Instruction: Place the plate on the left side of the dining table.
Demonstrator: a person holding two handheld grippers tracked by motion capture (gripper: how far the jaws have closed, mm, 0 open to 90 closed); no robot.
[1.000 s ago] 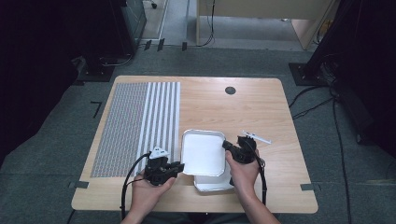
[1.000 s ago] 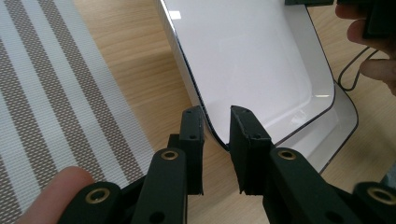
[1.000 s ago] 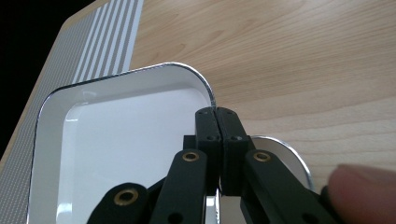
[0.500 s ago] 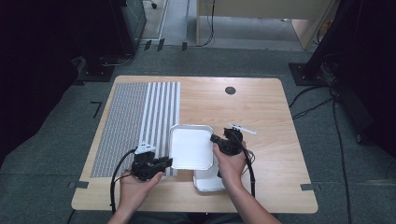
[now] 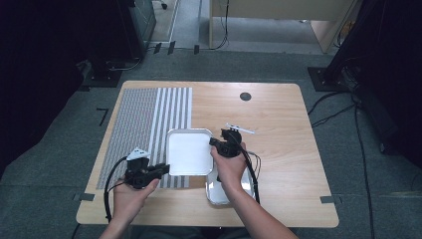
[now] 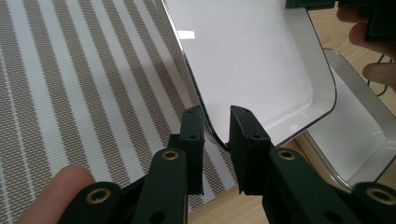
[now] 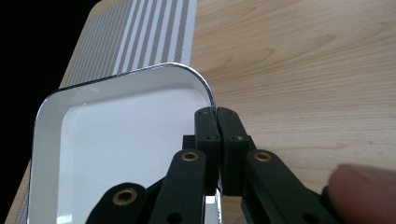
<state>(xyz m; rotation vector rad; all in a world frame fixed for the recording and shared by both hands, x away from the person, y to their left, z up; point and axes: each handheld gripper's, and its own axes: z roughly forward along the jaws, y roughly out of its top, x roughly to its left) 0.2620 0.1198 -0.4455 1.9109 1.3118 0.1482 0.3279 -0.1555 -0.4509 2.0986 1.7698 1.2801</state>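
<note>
I hold a white rectangular tray (image 5: 189, 152) between my two claws: my left claw (image 5: 163, 171) pinches its near left corner rim, my right claw (image 5: 215, 143) is pressed together on its right rim. The tray hangs roughly level, open side up, long axis running from the table's (image 5: 278, 119) near edge toward its far edge, over the right edge of the striped placemat (image 5: 144, 119). A second tray (image 5: 221, 191) lies by the near edge under my right hand (image 5: 230, 167); the table's far and right parts are bare wood.
</note>
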